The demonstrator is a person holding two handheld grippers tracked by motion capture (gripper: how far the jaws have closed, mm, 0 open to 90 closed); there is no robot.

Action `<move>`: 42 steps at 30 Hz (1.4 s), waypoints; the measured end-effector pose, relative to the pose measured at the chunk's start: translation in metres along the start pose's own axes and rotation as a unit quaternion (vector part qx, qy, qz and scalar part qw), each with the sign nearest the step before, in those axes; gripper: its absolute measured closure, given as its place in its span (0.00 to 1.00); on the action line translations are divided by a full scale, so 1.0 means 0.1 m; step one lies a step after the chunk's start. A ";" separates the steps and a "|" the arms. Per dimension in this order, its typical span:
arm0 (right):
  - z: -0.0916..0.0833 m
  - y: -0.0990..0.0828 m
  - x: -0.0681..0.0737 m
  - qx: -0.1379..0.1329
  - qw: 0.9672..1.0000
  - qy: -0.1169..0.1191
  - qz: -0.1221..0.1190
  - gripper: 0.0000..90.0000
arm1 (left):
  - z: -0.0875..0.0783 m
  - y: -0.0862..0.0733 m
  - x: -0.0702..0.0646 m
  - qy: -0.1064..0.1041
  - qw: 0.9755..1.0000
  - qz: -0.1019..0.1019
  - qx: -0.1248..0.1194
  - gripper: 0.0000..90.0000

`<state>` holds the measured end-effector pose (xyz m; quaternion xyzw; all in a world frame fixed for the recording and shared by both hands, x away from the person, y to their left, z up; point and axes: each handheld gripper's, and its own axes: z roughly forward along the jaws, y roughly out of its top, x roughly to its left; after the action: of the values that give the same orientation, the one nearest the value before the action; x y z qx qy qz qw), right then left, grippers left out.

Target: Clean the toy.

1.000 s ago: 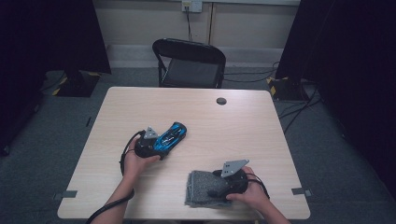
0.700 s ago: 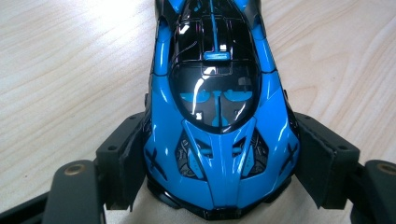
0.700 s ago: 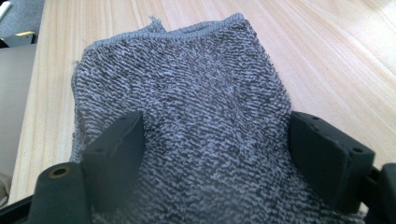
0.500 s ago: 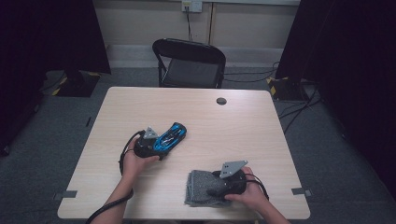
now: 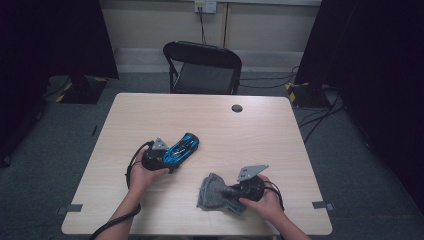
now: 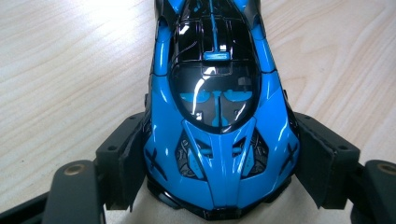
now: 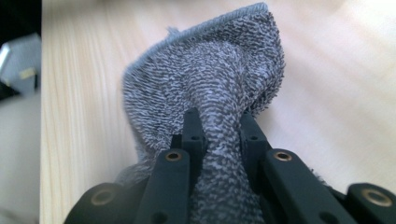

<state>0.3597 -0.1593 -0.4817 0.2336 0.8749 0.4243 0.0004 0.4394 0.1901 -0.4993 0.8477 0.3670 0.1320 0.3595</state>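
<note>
Blue toy car (image 6: 219,116) sits on the worktop (image 5: 280,140), your left claw (image 5: 167,159) clamped across its flanks to steady it, while your right claw (image 7: 219,135) has just been closing and pinches the grey cloth (image 7: 219,79), ready for wiping.

Right gripper just grabbed the towel

The right gripper (image 5: 227,191) has just been closing its jaws, and now they pinch a fold of the grey towel (image 5: 212,192) between them. The towel was lying flat and squarish before; now it's bunched into a ridge, with its edge toward 10 o'clock lifted off the table (image 5: 260,130).
</note>
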 end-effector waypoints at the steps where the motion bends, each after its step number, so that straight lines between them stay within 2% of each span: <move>1: -0.01 0.04 -0.03 -0.006 1.000 -0.001 0.005 0.86 | 0.00 0.00 -0.01 0.002 1.000 0.001 0.000 0.29; 3: -0.02 0.14 -0.08 -0.017 1.000 -0.004 0.016 0.86 | 0.00 0.00 -0.01 0.002 1.000 0.001 0.001 0.29; 5: 0.00 0.25 -0.14 -0.022 0.999 -0.010 0.022 0.87 | 0.00 0.01 -0.01 0.010 1.000 0.011 0.001 0.29; 11: 0.12 0.61 -0.34 -0.037 0.998 -0.030 0.041 0.87 | 0.01 -0.02 -0.01 0.002 1.000 0.004 -0.009 0.29; 13: 0.19 0.73 -0.37 -0.035 0.998 -0.036 0.037 0.87 | 0.01 -0.02 -0.01 0.003 1.000 0.002 -0.011 0.29; 15: 0.27 0.84 -0.39 -0.035 0.998 -0.038 0.036 0.87 | 0.01 -0.03 0.00 0.006 1.000 0.011 -0.012 0.29; 19: 0.46 1.03 -0.40 -0.030 0.997 -0.060 0.033 0.87 | 0.01 -0.03 0.00 0.006 1.000 0.013 -0.014 0.29; 20: 0.51 1.07 -0.41 -0.028 0.997 -0.066 0.035 0.87 | 0.01 -0.04 -0.01 0.002 1.000 0.005 -0.016 0.29; 21: 0.55 1.10 -0.41 -0.026 0.997 -0.070 0.035 0.87 | 0.01 -0.04 -0.01 0.003 1.000 0.007 -0.016 0.29; 26: 0.76 1.26 -0.44 -0.015 0.996 -0.084 0.034 0.87 | 0.00 -0.05 0.00 0.008 1.000 0.013 -0.020 0.29; 27: 0.79 1.29 -0.45 -0.019 0.996 -0.081 0.038 0.86 | 0.01 -0.06 -0.01 0.002 1.000 0.005 -0.022 0.29; 30: 0.90 1.36 -0.43 -0.018 0.997 -0.066 0.044 0.86 | 0.01 -0.06 -0.01 0.002 1.000 0.004 -0.023 0.29; 32: 0.99 1.40 -0.35 0.005 0.997 -0.078 0.022 0.86 | 0.01 -0.06 -0.01 0.003 1.000 0.005 -0.023 0.29; 34: 1.09 1.43 -0.30 0.013 0.998 -0.068 0.012 0.86 | 0.01 -0.06 -0.01 0.003 1.000 0.005 -0.023 0.29; 36: 1.17 1.45 -0.26 0.026 0.997 -0.074 -0.003 0.86 | 0.01 -0.06 -0.01 0.003 1.000 0.005 -0.023 0.29; 39: 1.25 1.45 -0.25 0.038 0.996 -0.084 -0.007 0.86 | 0.01 -0.06 -0.01 0.003 1.000 0.005 -0.023 0.29; 42: 1.25 1.43 -0.28 0.039 0.996 -0.085 0.000 0.86 | 0.01 -0.06 -0.01 0.002 1.000 0.005 -0.023 0.29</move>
<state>0.4683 -0.0017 -0.4608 0.2688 0.8874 0.3687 0.0650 0.4359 0.1919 -0.5044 0.8407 0.3606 0.1442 0.3774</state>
